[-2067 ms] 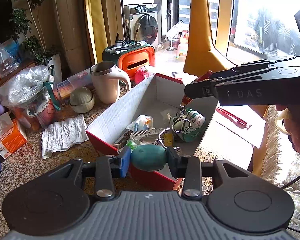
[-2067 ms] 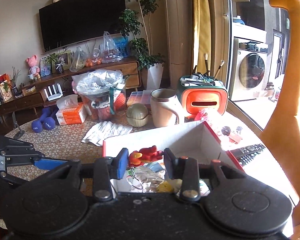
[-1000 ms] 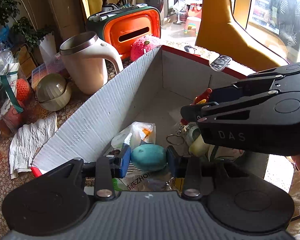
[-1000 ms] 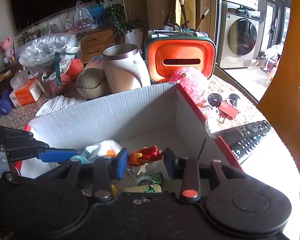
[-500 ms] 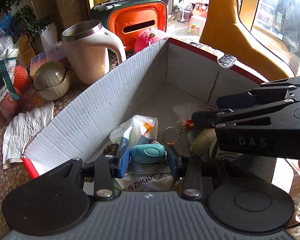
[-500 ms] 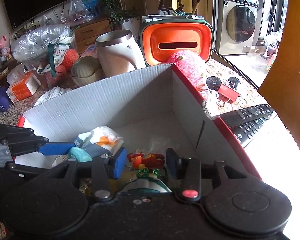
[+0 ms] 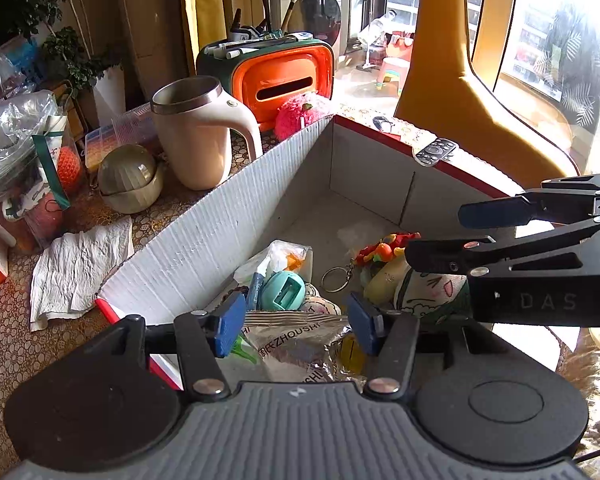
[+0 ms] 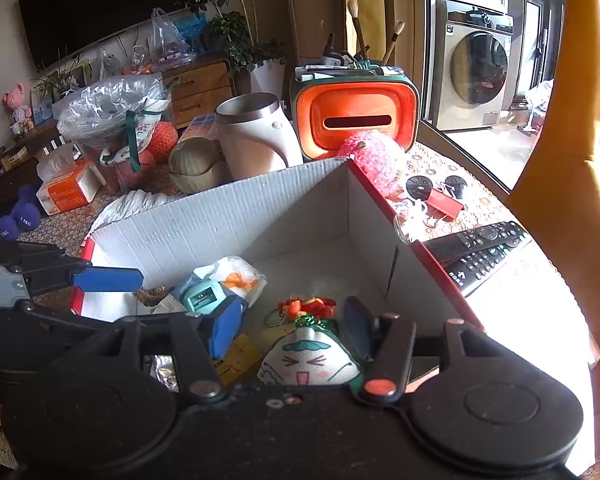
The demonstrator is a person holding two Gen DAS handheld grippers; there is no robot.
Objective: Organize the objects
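A white cardboard box (image 7: 204, 240) with a red rim sits in front of both grippers; it also shows in the right wrist view (image 8: 228, 216). Inside lie a teal sharpener (image 7: 282, 290), also seen in the right wrist view (image 8: 202, 298), a red keychain toy (image 7: 384, 250) with a ring, seen again in the right wrist view (image 8: 308, 307), a white face pouch (image 8: 310, 356), a snack packet (image 7: 296, 344) and a plastic bag (image 7: 280, 258). My left gripper (image 7: 296, 320) is open and empty over the box's near end. My right gripper (image 8: 290, 326) is open and empty above the pouch.
Beside the box stand a cream mug (image 7: 198, 138), an orange organizer (image 7: 276, 76), a pink plush ball (image 7: 300, 114), a lidded bowl (image 7: 130, 178) and crumpled paper (image 7: 78, 266). A remote (image 8: 480, 250), binder clip (image 8: 444, 202) and yellow giraffe figure (image 8: 572, 160) are at the right.
My left gripper opened and let go of the teal sharpener, which now lies in the box. My right gripper opened and let go of the red keychain toy into the box.
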